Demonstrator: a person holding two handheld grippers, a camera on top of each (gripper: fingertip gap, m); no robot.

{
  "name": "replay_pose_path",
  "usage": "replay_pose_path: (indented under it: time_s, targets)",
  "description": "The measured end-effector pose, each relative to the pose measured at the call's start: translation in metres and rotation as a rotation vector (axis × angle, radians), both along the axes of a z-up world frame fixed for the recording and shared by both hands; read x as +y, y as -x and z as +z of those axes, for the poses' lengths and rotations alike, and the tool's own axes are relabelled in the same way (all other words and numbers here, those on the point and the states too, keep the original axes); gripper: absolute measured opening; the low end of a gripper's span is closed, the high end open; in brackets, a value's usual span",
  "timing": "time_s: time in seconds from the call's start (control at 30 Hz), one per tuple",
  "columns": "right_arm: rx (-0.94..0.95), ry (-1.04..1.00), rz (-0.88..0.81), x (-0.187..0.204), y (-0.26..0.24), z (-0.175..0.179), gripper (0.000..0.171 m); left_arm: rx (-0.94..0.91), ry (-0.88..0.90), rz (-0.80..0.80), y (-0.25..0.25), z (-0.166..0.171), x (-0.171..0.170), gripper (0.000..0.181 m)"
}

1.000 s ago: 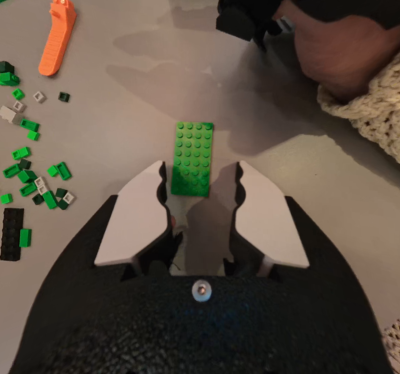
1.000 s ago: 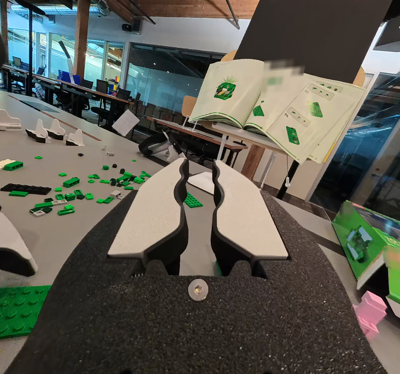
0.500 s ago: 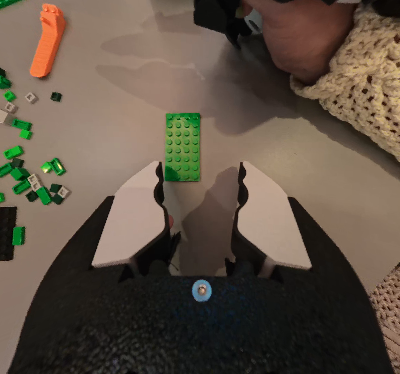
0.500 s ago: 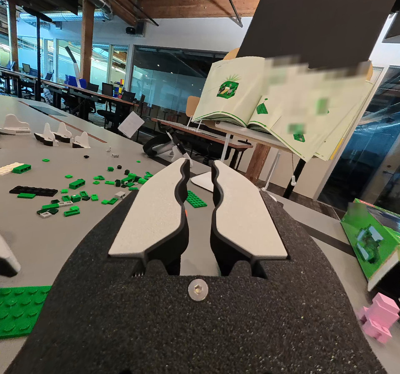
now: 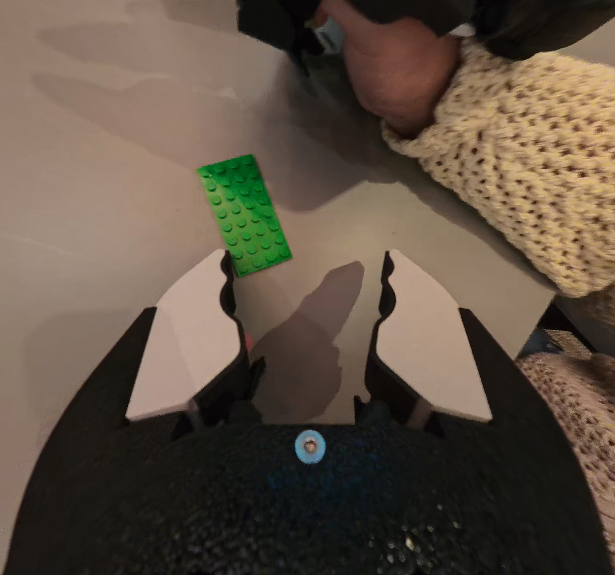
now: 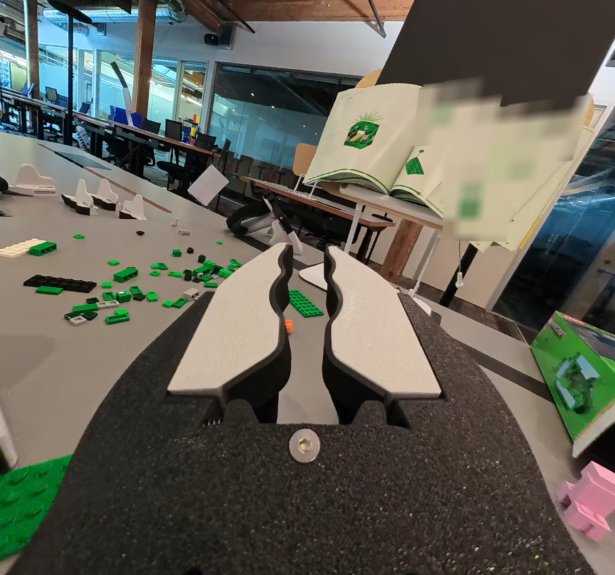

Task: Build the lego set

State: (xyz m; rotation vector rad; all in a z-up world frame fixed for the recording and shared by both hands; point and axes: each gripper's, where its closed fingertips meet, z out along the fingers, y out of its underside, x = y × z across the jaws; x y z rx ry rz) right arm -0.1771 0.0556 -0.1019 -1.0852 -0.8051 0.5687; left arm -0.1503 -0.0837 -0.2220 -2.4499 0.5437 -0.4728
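Two grippers, neither holding anything. Left gripper (image 5: 304,254) hangs spread wide over the table (image 5: 100,259), the green plate (image 5: 244,214) lying flat just past its left fingertip. Right gripper (image 6: 307,249) has a narrow gap; it is blurred and cut off in the left view. Half the booklet (image 6: 372,146) is mosaicked.
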Motion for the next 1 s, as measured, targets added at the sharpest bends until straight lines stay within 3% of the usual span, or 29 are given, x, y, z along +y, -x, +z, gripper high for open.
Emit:
replay_pose_path:
  time_s: [0.17,0.27,0.4,0.5,0.67,0.73,0.87,1.0]
  targets:
    - [-0.004,-0.001,0.007,-0.002,0.001,-0.001,0.017,-0.159,-0.029,-0.063,-0.02,0.011,-0.005,0.077]
    - [-0.001,0.003,0.009,-0.002,0.001,-0.001,0.016,-0.246,-0.146,-0.038,-0.01,0.037,-0.001,0.064]
    - [-0.007,0.006,0.012,-0.002,0.003,-0.002,0.016,-0.182,-0.424,0.138,0.057,0.074,0.012,0.034]
    - [-0.017,0.004,0.014,-0.002,0.004,-0.003,0.016,-0.059,-0.565,0.392,0.133,0.087,0.017,0.022]
    - [-0.041,-0.006,0.012,-0.003,0.007,-0.005,0.016,0.238,-0.55,0.596,0.226,0.071,0.016,0.019]
    - [-0.053,-0.012,0.015,-0.004,0.008,-0.006,0.016,0.338,-0.477,0.508,0.244,0.057,0.024,0.02]
    - [-0.064,-0.017,0.017,-0.005,0.009,-0.008,0.015,0.546,-0.406,0.081,0.256,0.03,0.048,0.035]
    - [-0.058,-0.009,0.017,-0.004,0.007,-0.007,0.015,0.63,-0.328,-0.253,0.263,0.016,0.06,0.046]
